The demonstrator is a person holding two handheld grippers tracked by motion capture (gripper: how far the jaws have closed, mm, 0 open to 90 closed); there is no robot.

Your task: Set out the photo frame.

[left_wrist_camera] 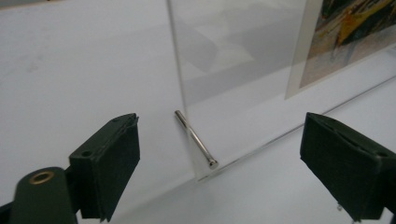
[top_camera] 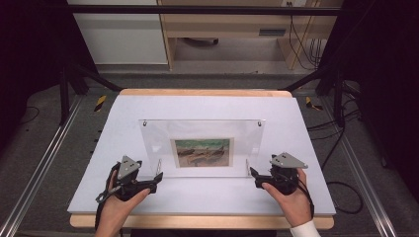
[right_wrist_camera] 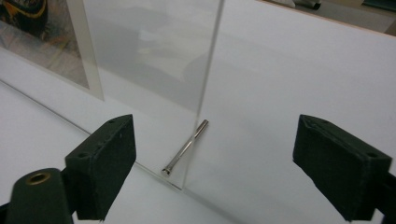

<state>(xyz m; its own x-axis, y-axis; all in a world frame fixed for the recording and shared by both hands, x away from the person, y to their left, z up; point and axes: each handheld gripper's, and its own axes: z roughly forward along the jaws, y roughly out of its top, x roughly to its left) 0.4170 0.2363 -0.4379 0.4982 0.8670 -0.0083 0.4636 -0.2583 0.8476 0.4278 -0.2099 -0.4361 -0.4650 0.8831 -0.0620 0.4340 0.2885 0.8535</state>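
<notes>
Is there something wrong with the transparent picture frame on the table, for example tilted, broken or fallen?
Nothing stands out. The clear acrylic frame stands upright and square on the white table, with a metal pin through each bottom corner. Its picture sits straight. The left claw and right claw are open, one at each bottom corner.

A clear acrylic frame (top_camera: 202,148) shows a picture (top_camera: 202,152) in greens, ochres and browns, bordered in cream; in the left gripper view the picture (left_wrist_camera: 348,32) carries yellow and dark strokes; silver pins (left_wrist_camera: 196,138) glint at the frame's lower corners; the table (top_camera: 207,197) is white with a pale wood edge; both grippers, left (top_camera: 154,178) and right (top_camera: 254,177), are black with grey plates on top; a white cuff (top_camera: 304,230) rims the right wrist; the floor is grey.
</notes>
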